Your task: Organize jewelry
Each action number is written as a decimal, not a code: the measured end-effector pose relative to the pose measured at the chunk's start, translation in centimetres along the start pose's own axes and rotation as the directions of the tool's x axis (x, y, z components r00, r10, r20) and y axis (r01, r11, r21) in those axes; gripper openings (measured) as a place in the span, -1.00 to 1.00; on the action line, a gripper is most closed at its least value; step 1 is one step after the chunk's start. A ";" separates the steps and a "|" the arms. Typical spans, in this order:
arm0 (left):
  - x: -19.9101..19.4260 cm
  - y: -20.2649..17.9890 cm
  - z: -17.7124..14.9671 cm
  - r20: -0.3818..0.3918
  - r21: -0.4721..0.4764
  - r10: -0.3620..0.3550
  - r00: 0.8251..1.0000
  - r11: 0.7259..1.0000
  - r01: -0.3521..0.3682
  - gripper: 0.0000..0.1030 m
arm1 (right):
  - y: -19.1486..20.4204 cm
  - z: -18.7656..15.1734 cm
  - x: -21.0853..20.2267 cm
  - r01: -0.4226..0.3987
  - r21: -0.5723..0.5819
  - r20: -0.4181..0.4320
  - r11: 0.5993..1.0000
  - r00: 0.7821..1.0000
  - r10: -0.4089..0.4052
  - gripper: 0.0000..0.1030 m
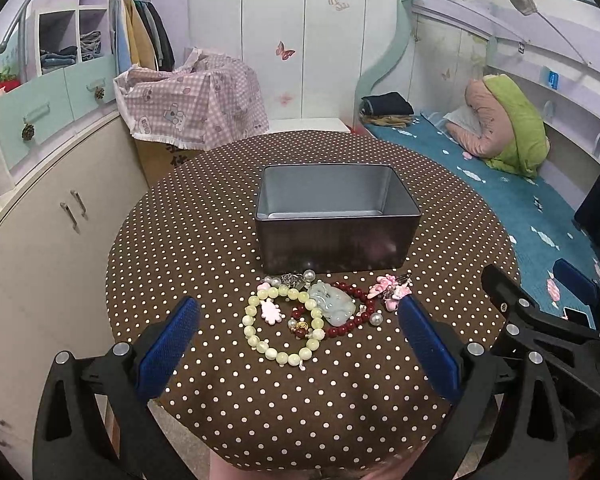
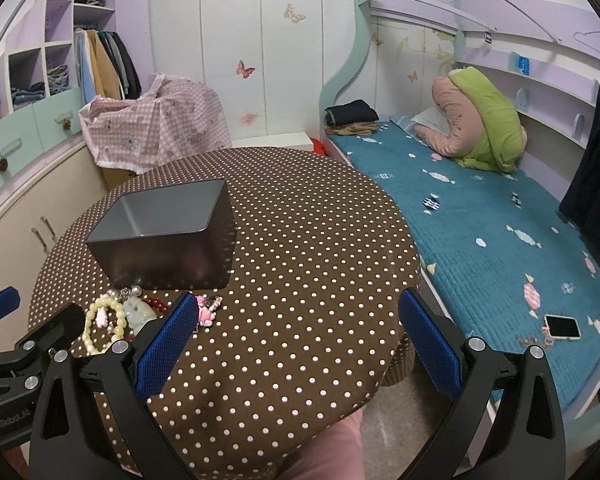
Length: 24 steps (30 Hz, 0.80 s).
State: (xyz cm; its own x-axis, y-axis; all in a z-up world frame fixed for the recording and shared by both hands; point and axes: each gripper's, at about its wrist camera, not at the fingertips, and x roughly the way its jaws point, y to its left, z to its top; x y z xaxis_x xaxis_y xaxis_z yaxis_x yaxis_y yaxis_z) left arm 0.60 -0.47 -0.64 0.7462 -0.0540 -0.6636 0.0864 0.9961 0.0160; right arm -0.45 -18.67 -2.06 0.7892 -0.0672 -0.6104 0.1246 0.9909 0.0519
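Observation:
A dark metal tin [image 1: 336, 218] with nothing visible inside stands on the round polka-dot table [image 1: 204, 208]. In front of it lies a heap of jewelry: a pale green bead bracelet [image 1: 260, 338], a dark red bead bracelet [image 1: 350, 320], a jade pendant [image 1: 334, 302], pink charms [image 1: 392, 288] and pearls. My left gripper [image 1: 298, 344] is open above the table just short of the heap, which lies between its blue pads. My right gripper [image 2: 296, 338] is open over bare cloth to the right of the heap; the tin [image 2: 168, 236] and pink charms [image 2: 208, 310] lie to its left.
A bed [image 2: 480, 220] with a teal cover runs along the table's right side, with a phone [image 2: 562, 326] on it. Cabinets [image 1: 40, 220] and a checked cloth over a box [image 1: 196, 108] stand to the left and behind. The table's right half [image 2: 320, 240] is bare cloth.

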 end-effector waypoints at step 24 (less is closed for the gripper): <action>1.1 2.6 -0.4 -0.028 -0.033 0.025 0.999 0.999 -0.026 0.86 | 2.2 -0.6 1.0 -0.044 -0.049 -0.029 0.998 0.999 0.042 0.88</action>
State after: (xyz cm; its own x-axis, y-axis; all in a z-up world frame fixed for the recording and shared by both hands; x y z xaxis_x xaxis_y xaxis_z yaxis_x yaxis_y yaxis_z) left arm 1.43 2.06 -1.62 0.7295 -0.0267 -0.6834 0.0448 0.9990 0.0088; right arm 0.20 -16.53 -3.06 0.7757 -0.0216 -0.6307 0.0601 0.9974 0.0398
